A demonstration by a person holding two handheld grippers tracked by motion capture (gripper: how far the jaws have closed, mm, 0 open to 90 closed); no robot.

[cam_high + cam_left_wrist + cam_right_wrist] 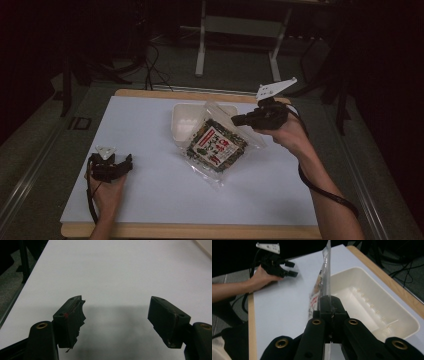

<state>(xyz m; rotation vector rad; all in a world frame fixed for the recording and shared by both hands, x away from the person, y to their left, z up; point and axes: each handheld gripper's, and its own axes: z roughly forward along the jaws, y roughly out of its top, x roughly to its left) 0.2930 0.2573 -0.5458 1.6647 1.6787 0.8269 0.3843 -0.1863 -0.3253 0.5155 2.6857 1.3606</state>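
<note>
A clear plastic packet (216, 145) with a dark, red-and-white printed label hangs tilted, its lower corner on the white table. My right gripper (236, 120) is shut on the packet's upper edge; in the right gripper view its jaws (329, 305) pinch the clear film (325, 270), which stands edge-on above them. A shallow white tray (186, 120) lies just behind the packet, seen as the white tray (387, 315) to the right of the jaws. My left gripper (129, 164) rests at the table's front left, open, with nothing between its fingers (72, 315).
The white table top (160, 190) has a wooden rim (190, 231) along its front edge. Behind the table stand a grey metal frame (240, 30) and cables on the floor. The left hand and its gripper (275, 263) show far off in the right gripper view.
</note>
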